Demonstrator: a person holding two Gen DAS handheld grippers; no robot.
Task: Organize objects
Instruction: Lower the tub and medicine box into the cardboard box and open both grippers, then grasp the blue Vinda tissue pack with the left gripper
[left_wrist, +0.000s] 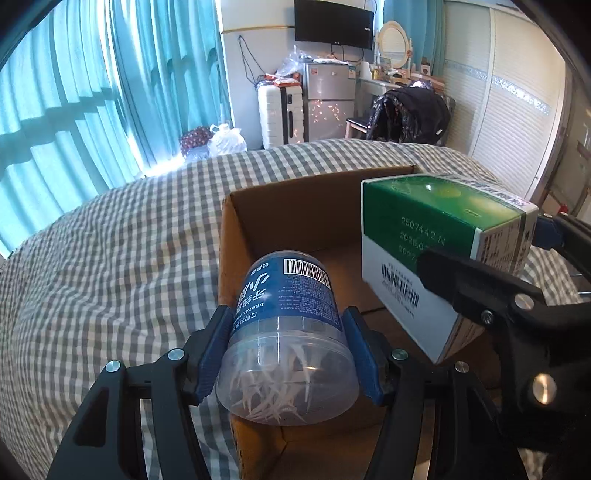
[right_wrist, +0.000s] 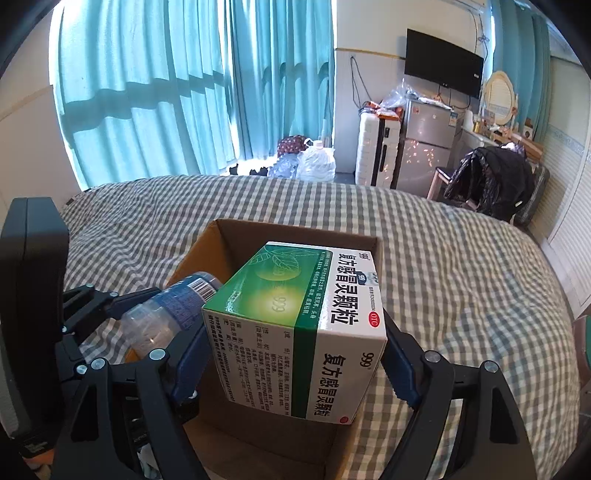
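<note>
My left gripper (left_wrist: 288, 354) is shut on a clear jar of dental floss picks (left_wrist: 291, 328) with a blue label, held tilted over the near left corner of an open cardboard box (left_wrist: 236, 229). My right gripper (right_wrist: 295, 354) is shut on a green and white medicine box (right_wrist: 306, 325), held above the same cardboard box (right_wrist: 221, 236). In the left wrist view the medicine box (left_wrist: 436, 236) hangs at the right, with the right gripper's finger across it. In the right wrist view the jar (right_wrist: 173, 310) and the left gripper show at the left.
The cardboard box sits on a bed with a grey checked cover (left_wrist: 110, 258). Teal curtains (left_wrist: 92, 92), a white suitcase (left_wrist: 279, 114), a small fridge (left_wrist: 328, 99), a chair with dark clothes (left_wrist: 410, 114) and a wardrobe (left_wrist: 509, 110) stand beyond the bed.
</note>
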